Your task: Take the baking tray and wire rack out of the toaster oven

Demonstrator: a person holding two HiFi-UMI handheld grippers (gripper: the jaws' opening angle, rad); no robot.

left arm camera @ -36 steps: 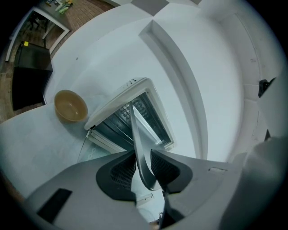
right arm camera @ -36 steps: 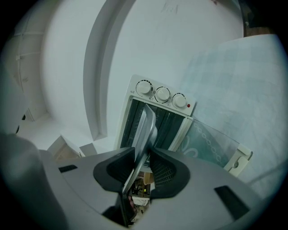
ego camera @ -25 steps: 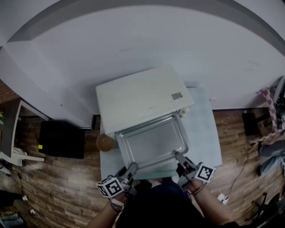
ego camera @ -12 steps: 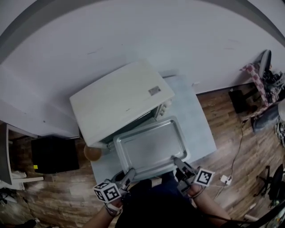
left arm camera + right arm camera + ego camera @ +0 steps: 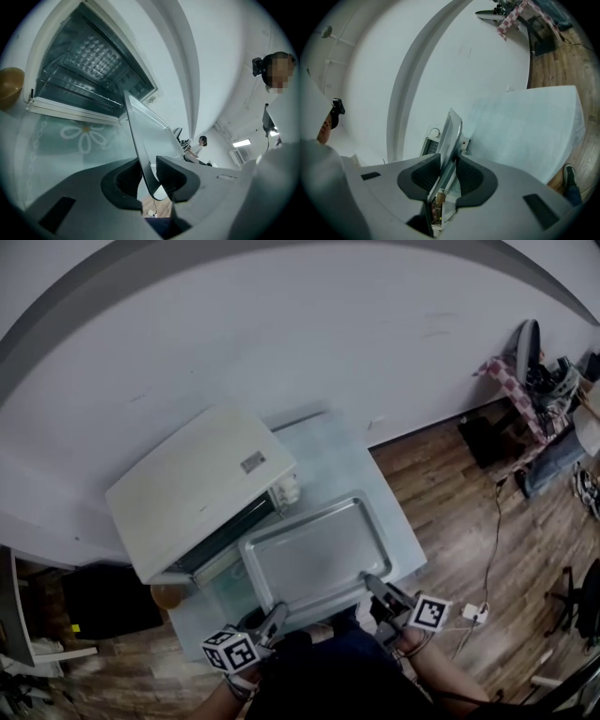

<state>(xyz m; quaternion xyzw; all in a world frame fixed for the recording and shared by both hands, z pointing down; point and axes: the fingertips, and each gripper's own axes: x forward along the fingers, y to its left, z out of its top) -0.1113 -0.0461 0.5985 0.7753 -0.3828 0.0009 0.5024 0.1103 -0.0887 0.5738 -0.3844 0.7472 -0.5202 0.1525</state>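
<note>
One toaster oven (image 5: 199,488) is sitting at nine o'clock on one table (image 5: 342,463). One tray (image 5: 314,554) is showing at six o'clock and one bowl (image 5: 167,595) at eight. Two grippers are showing between five and seven o'clock: the left gripper (image 5: 274,617) and the right gripper (image 5: 373,583).

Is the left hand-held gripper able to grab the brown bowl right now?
Probably not: the left hand-held gripper is clamped on the baking tray. The brown bowl itself sits uncovered beside the oven.
</note>
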